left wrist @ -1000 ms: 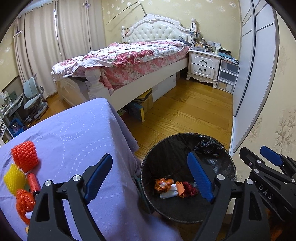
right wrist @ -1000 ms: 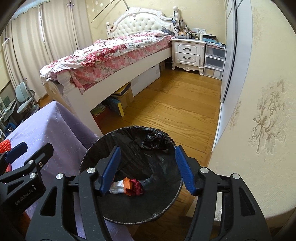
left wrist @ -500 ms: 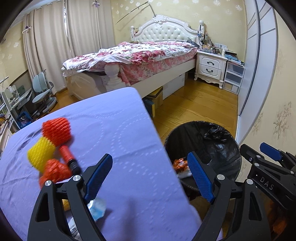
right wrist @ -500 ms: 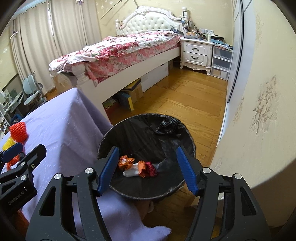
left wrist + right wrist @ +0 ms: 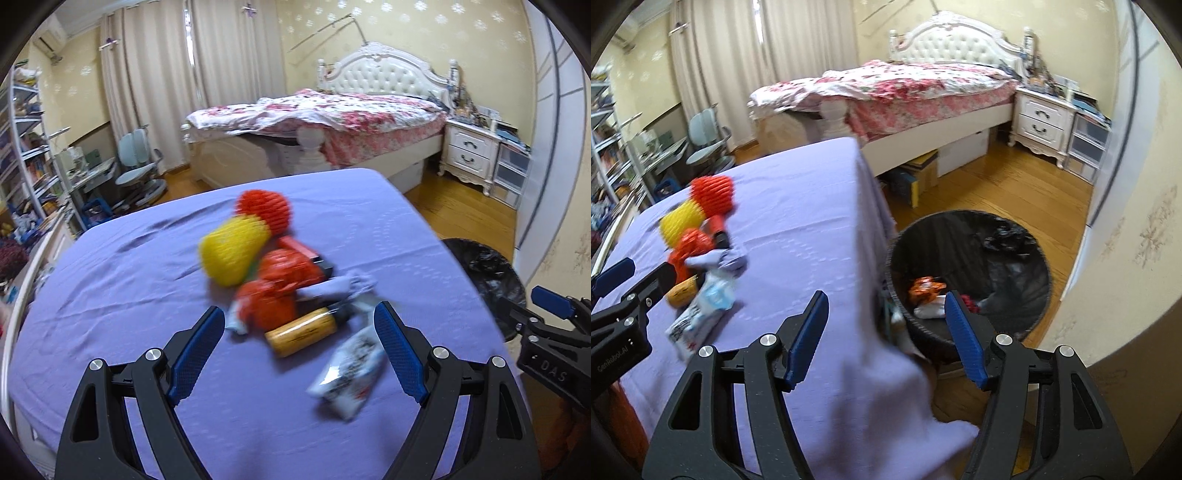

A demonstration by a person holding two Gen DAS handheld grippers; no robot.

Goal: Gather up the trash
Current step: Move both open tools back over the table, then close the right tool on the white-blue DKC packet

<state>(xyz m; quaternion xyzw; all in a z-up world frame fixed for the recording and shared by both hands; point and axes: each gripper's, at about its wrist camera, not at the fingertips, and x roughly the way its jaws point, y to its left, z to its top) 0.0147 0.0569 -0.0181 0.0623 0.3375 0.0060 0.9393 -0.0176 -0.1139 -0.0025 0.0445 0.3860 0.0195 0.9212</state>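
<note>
While both jaws stand apart and empty, left gripper (image 5: pixel 299 345) faces the blurred trash heap (image 5: pixel 284 291) mid-table on lilac cloth (image 5: pixel 147 295); right gripper (image 5: pixel 886 336) spans the table's corner and black-lined round bin (image 5: pixel 971 273).

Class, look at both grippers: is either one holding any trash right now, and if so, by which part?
Nothing is held. The left gripper and the right gripper both have open, empty jaws; the trash pile lies untouched on the table.
</note>
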